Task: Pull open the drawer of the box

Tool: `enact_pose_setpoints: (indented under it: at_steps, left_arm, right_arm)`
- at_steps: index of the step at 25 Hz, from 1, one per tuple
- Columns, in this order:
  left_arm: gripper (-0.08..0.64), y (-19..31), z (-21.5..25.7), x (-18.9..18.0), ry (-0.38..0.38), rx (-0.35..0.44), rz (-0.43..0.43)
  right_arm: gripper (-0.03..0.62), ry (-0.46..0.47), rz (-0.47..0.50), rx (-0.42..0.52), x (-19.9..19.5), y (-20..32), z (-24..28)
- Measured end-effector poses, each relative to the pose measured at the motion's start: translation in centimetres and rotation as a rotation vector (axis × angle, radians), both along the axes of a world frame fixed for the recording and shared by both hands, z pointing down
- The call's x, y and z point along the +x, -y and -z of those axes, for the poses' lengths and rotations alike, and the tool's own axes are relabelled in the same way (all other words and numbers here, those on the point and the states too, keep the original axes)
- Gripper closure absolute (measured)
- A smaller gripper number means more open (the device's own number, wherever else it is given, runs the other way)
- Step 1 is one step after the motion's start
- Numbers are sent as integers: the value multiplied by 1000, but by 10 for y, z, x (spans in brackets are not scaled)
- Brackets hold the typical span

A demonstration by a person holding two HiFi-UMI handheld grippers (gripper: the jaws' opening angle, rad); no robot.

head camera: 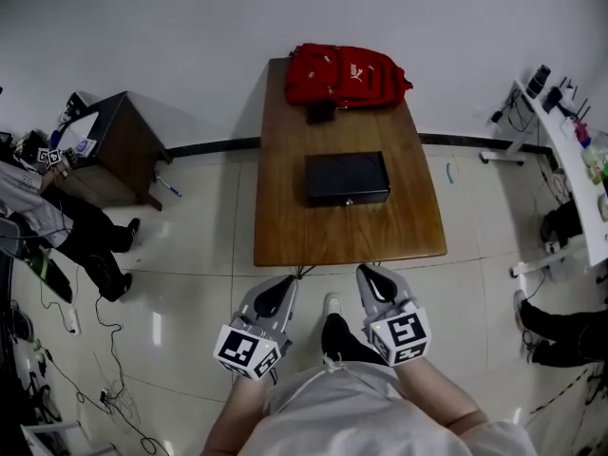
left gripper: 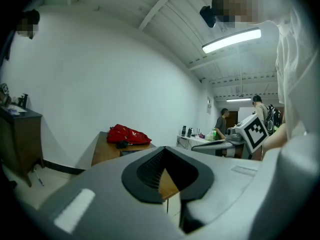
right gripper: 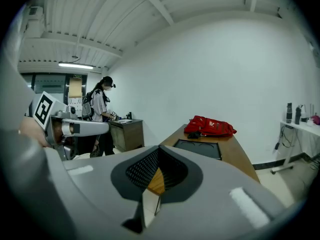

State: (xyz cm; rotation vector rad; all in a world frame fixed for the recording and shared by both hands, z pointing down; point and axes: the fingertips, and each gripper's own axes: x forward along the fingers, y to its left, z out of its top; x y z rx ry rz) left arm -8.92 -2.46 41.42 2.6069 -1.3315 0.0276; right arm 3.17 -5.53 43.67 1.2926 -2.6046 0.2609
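A black flat box [head camera: 347,179] lies in the middle of a wooden table [head camera: 285,236], its front face toward me and its drawer closed. The right gripper view shows the box [right gripper: 197,148] ahead on the table; in the left gripper view only a dark sliver of the box [left gripper: 132,152] shows above the jaws. My left gripper [head camera: 288,281] and right gripper [head camera: 366,273] hang side by side in front of my body, just short of the table's near edge. Both point at the table with jaws shut and nothing between them, as seen for the left gripper [left gripper: 163,150] and right gripper [right gripper: 159,148].
A red backpack [head camera: 347,74] and a small black object [head camera: 320,112] lie at the table's far end. A dark wooden cabinet [head camera: 119,145] and a person [head camera: 57,217] are at left, a white desk [head camera: 570,160] at right. Cables trail on the tiled floor [head camera: 104,350].
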Motion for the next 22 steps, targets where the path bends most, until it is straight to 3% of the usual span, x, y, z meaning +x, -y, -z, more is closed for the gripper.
enact_pose_setpoints:
  at_steps: [10, 17, 22]
  left_arm:
    - [554, 140, -19, 15, 8, -51, 18]
    - [554, 186, -39, 14, 9, -87, 40]
    - [554, 200, -45, 23, 1, -85, -6]
  right_arm:
    - [584, -23, 4, -120, 17, 144, -37]
    - [584, -45, 14, -174, 18, 189, -69]
    - [584, -66, 1, -244, 16, 196, -95]
